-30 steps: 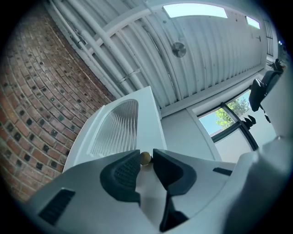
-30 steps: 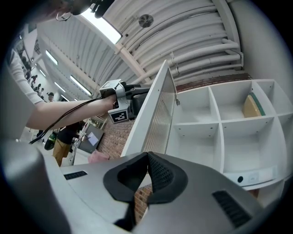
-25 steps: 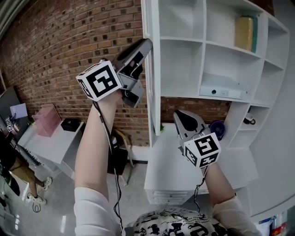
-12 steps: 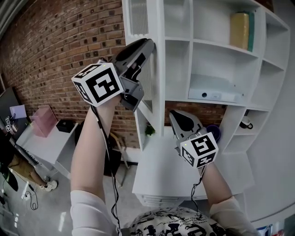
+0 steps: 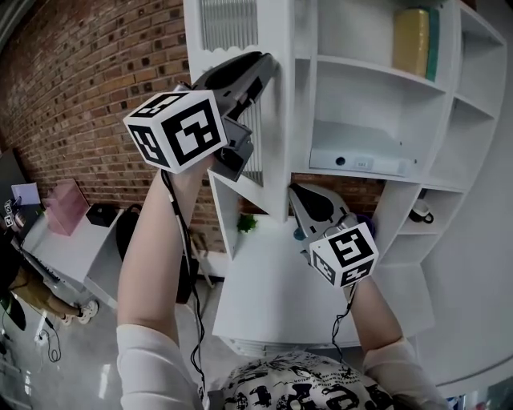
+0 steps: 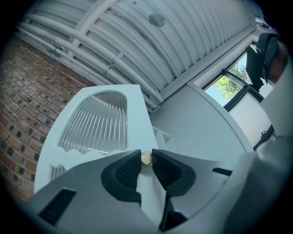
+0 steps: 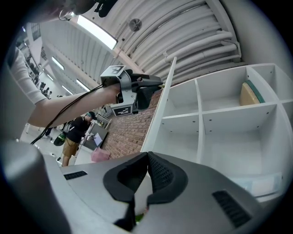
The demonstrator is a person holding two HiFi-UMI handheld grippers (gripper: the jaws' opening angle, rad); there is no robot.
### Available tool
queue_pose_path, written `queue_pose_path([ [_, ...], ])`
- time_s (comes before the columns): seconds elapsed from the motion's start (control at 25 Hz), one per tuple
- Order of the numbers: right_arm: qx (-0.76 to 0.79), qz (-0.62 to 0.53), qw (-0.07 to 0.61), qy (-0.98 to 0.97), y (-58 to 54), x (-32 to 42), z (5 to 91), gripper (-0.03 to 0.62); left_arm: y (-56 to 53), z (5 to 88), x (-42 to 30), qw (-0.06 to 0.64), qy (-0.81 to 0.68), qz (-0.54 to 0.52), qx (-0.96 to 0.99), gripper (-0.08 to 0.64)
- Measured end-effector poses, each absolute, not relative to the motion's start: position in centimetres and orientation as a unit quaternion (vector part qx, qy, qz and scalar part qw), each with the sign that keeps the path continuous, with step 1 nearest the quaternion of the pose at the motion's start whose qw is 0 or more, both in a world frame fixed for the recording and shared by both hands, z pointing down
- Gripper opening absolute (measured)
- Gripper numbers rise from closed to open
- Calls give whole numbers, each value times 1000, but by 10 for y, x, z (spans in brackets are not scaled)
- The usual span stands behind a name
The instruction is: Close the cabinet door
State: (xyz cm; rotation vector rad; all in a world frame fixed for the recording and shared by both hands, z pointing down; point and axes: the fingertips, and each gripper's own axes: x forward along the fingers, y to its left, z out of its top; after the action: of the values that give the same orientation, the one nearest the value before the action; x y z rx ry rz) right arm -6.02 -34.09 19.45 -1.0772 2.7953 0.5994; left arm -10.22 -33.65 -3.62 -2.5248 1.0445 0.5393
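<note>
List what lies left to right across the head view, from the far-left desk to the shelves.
From the left: pink box → left gripper, shut on the knob → right gripper → yellow block. The cabinet door overlaps the left gripper, so it is left out.

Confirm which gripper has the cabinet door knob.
The left gripper: its jaws pinch the small round knob on the cabinet door. The right gripper is shut on nothing, lower down.

Brick wall (image 5: 88,80), ribbed ceiling (image 6: 192,36)
</note>
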Motion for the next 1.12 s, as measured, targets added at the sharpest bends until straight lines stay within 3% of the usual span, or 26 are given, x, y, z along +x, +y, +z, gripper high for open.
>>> queue_pose_path([
  [1.12,-375,193,50,905,-422,45,188,15,-459,-38,-31,212,516,121,-821,91],
])
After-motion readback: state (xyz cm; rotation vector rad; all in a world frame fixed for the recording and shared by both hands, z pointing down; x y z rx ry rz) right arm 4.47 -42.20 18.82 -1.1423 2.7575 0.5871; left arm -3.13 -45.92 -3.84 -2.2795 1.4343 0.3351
